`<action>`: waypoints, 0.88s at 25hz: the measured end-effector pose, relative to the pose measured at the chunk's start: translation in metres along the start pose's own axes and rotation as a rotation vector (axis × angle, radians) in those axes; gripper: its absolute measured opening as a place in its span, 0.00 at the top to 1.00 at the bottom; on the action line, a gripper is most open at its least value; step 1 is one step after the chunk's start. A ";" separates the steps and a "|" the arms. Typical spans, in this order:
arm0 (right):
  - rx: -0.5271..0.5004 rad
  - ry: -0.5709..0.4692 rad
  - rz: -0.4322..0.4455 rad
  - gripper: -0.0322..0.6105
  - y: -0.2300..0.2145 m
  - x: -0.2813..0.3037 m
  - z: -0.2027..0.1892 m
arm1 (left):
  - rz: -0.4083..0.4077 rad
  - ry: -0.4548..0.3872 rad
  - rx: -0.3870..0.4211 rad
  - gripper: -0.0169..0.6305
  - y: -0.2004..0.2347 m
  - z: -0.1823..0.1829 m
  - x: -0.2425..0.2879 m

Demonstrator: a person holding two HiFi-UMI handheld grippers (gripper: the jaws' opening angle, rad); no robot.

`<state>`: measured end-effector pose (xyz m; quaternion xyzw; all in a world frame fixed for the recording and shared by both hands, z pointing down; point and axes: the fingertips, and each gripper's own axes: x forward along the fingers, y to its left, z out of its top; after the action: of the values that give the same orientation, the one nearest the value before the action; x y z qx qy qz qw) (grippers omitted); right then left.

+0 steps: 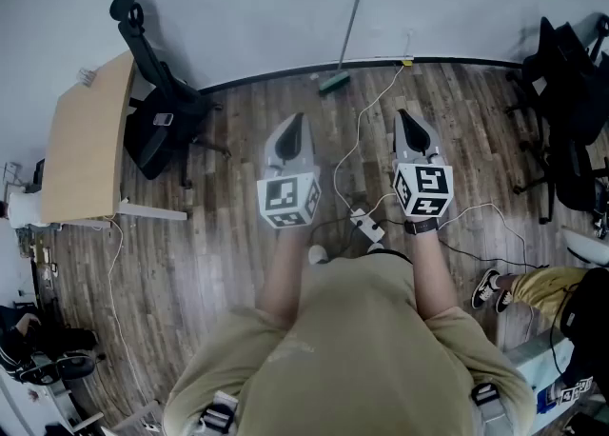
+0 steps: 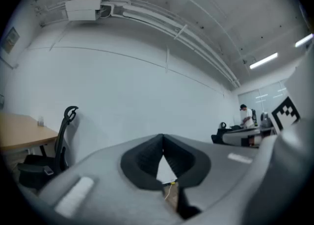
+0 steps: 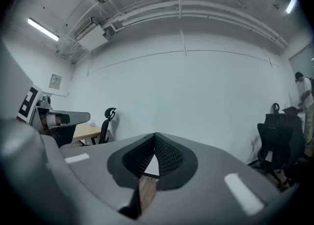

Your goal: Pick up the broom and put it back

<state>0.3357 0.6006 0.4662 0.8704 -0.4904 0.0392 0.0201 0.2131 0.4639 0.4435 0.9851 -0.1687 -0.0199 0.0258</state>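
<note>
**While the broom leans on the wall, both grippers wait closed and empty**

Because I have nothing to carry, I'm holding the left gripper (image 1: 297,120) and the right gripper (image 1: 403,118) level in front of me. Each has its jaws brought together at the tips with nothing between them. In their own views I see only bare wall beyond the pads.

The broom (image 1: 347,42) is well ahead of both. Its handle is propped against the wall and its green head rests on the wooden floor (image 1: 238,148) by the baseboard, which keeps it upright. Whether it has to be fetched or is already back in place I can't judge from here.

A white cable (image 1: 359,129) runs across the floor between the grippers to a power strip (image 1: 367,225), so I'd step round it on any approach. The counter (image 1: 86,139) and office chair (image 1: 157,115) stand off to the left, away from that path.
</note>
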 end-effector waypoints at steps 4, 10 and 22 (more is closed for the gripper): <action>0.026 -0.003 0.040 0.94 -0.041 -0.002 0.000 | -0.014 0.001 -0.040 0.97 -0.045 -0.008 0.025; -0.048 0.014 0.045 0.94 -0.098 -0.006 -0.003 | -0.024 0.056 0.026 0.97 -0.113 -0.023 0.070; 0.005 0.013 0.034 0.94 -0.129 0.051 -0.023 | -0.060 0.103 0.055 0.97 -0.099 -0.056 0.137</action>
<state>0.4712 0.6255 0.4942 0.8618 -0.5047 0.0463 0.0202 0.3775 0.5138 0.4892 0.9898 -0.1381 0.0347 0.0069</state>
